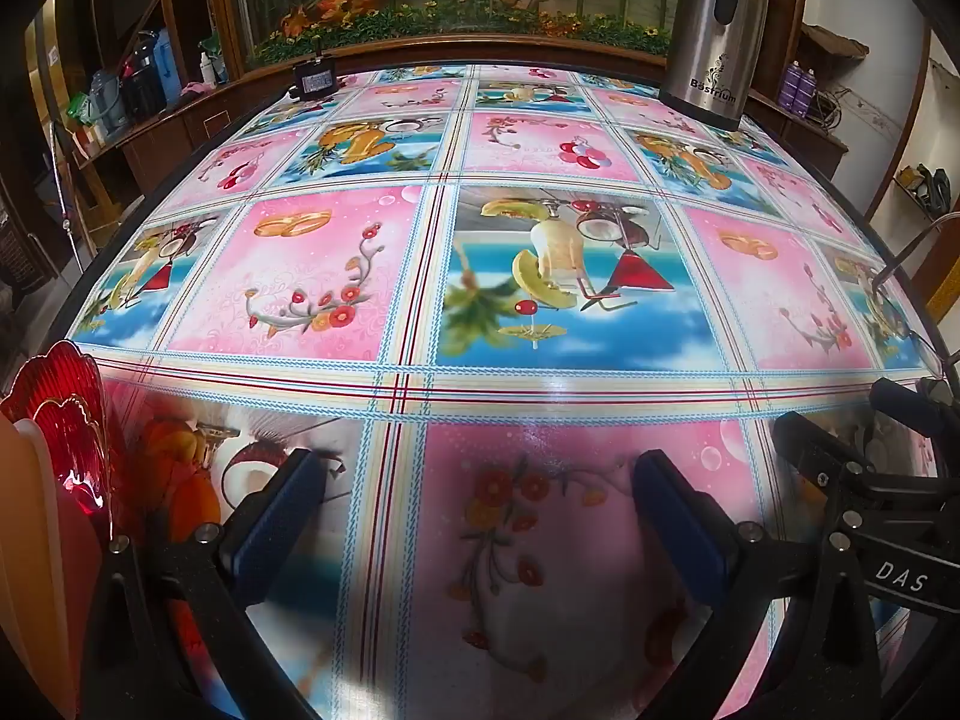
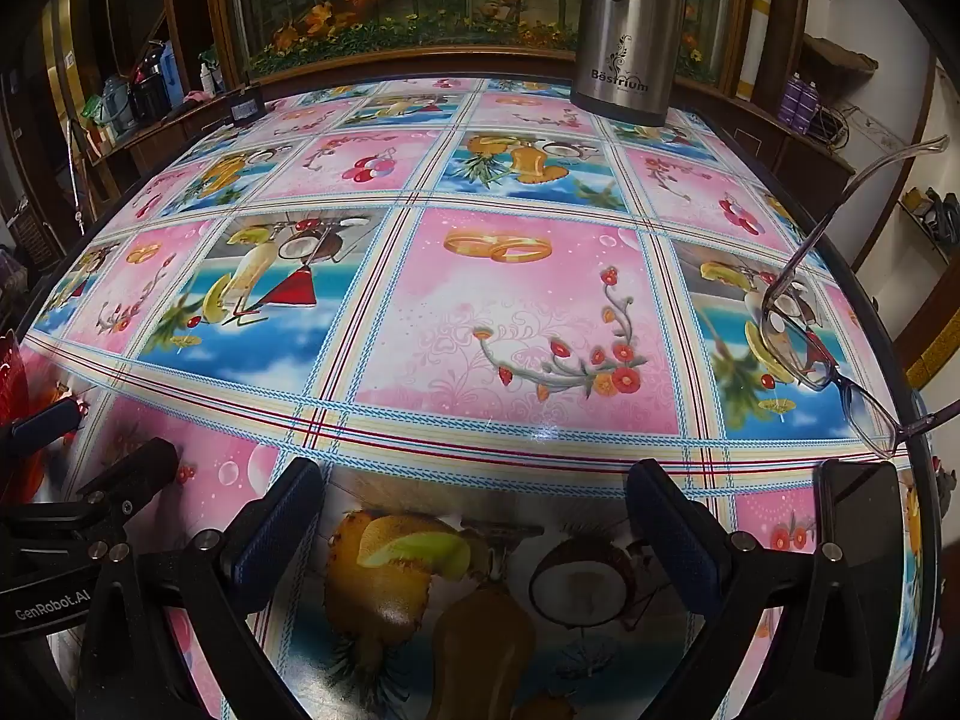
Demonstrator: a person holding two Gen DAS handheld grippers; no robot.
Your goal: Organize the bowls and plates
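Red glass bowl [image 1: 66, 420] left of left gripper [image 1: 480, 498] jaws: likely fragile, slippery; take by rim. Both grippers, right gripper [image 2: 474, 510] included, wide open, empty.

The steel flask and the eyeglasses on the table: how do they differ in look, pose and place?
1. The flask is opaque brushed steel with printed lettering; the eyeglasses are clear lenses in a thin frame.
2. The flask stands upright; the eyeglasses lie low, one temple arm raised in the air.
3. The flask is at the table's far edge; the eyeglasses are at its right edge, nearer the cameras.
Both rest on the tablecloth, untouched.
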